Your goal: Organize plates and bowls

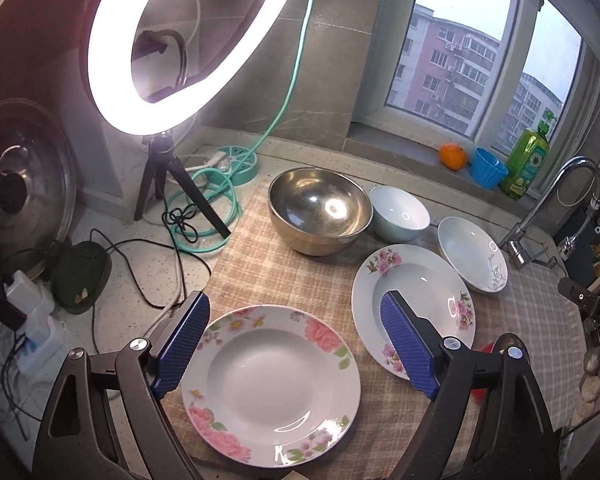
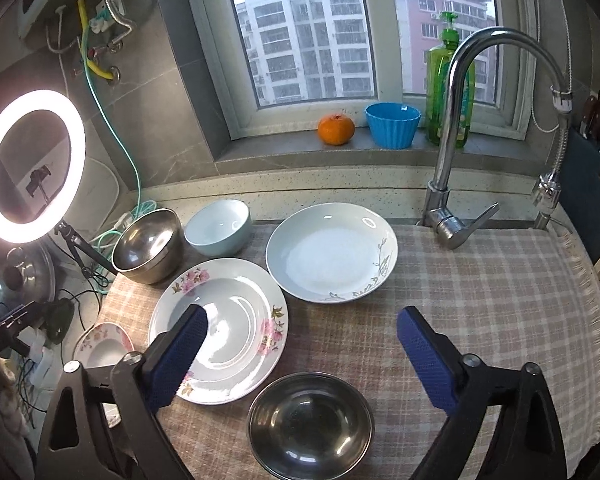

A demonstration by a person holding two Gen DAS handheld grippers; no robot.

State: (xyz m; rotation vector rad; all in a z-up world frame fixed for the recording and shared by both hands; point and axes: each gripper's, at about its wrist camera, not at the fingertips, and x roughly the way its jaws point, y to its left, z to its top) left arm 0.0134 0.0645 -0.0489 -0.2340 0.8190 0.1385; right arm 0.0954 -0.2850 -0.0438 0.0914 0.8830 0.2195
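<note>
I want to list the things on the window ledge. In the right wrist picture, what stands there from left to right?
Orange → blue cup → green soap bottle. All three stand on the window ledge.

A big window [image 2: 312, 36] shows tall buildings and grey sky. A bright ring light [image 1: 180, 40] stands on the speckled surface [image 1: 116, 256]. The wall [image 1: 340, 80] is grey tile. A checked cloth [image 2: 500, 300] covers the surface.
</note>
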